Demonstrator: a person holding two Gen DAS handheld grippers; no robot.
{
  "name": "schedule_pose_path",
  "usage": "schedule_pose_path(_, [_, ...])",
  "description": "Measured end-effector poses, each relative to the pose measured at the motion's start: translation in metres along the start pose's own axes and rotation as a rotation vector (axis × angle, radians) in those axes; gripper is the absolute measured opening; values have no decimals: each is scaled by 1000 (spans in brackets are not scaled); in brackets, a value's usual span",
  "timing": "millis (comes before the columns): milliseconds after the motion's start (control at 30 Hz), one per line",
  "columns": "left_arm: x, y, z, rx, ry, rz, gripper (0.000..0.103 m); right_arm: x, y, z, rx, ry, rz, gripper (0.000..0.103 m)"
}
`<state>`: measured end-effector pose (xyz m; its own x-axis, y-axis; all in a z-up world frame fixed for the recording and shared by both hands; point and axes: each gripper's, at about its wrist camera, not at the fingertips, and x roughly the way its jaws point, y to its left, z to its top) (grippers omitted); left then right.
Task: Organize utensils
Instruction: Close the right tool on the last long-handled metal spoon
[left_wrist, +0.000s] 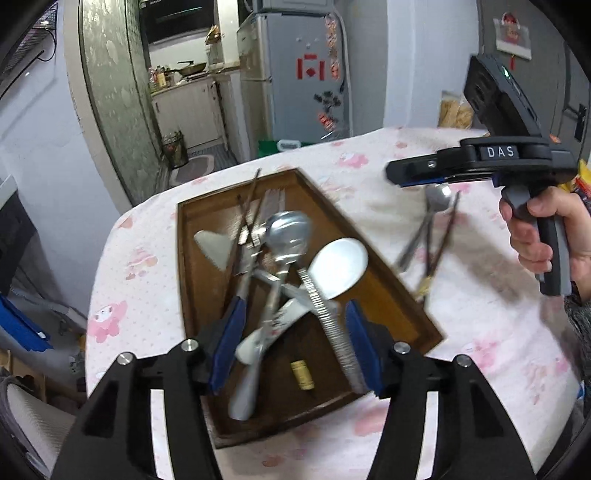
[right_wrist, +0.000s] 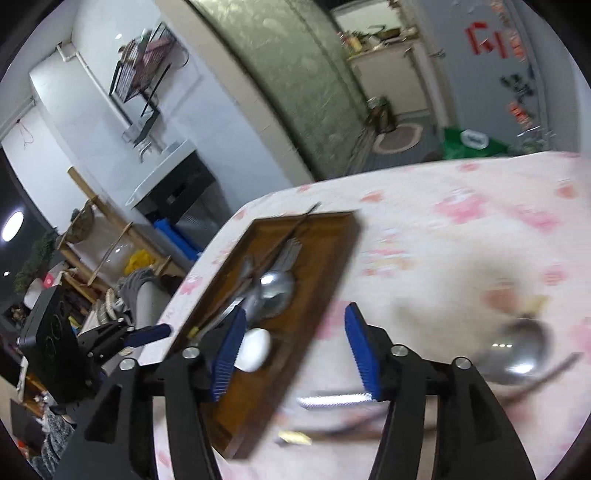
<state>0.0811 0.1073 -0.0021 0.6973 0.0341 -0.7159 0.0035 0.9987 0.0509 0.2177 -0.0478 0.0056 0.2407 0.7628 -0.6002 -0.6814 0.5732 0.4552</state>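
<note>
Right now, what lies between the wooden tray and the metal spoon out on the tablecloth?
Only bare pink-patterned tablecloth separates the wooden tray from the metal spoon, as the left wrist view shows.

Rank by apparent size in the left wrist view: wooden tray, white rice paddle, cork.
1. wooden tray
2. white rice paddle
3. cork
All lie close together, so nearness hardly distorts this order.

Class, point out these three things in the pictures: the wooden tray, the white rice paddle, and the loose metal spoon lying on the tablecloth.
wooden tray (left_wrist: 373, 258), left wrist view, bare floor near its right wall.
white rice paddle (left_wrist: 338, 267), left wrist view, middle of its blade.
loose metal spoon (right_wrist: 521, 350), right wrist view, its blurred bowl.
</note>
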Motion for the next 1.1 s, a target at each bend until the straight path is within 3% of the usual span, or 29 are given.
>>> schedule_pose_path(100, [-6,-22,2,11,-30,-46,69,-35,-27,-3,16,-36,-68,66])
schedule_pose_path(233, [-5,-54,4,18,-56,-128,75,-63,-62,-16,57,-60,-146,66])
schedule_pose_path(400, [11,-101,4,84,-50,-205,76,-66,-93,-34,91,-42,-198,66])
schedule_pose_path(600, [28,-122,11,131,-38,-195,76,-48,-112,-37,99,-22,-246,57])
schedule_pose_path(667, [33,-119,12,124,-40,-184,76,-39,-114,-36,94,-16,-254,51])
schedule_pose_path(867, [43,-111,22,102,-44,-179,76,-23,-113,-34,55,5,-285,20])
schedule_pose_path(933, [50,-109,26,102,-41,-168,76,-25,-113,-32,54,2,-233,10])
schedule_pose_path(1100, [62,-111,34,109,-34,-150,76,-50,-102,-31,42,-35,-114,4])
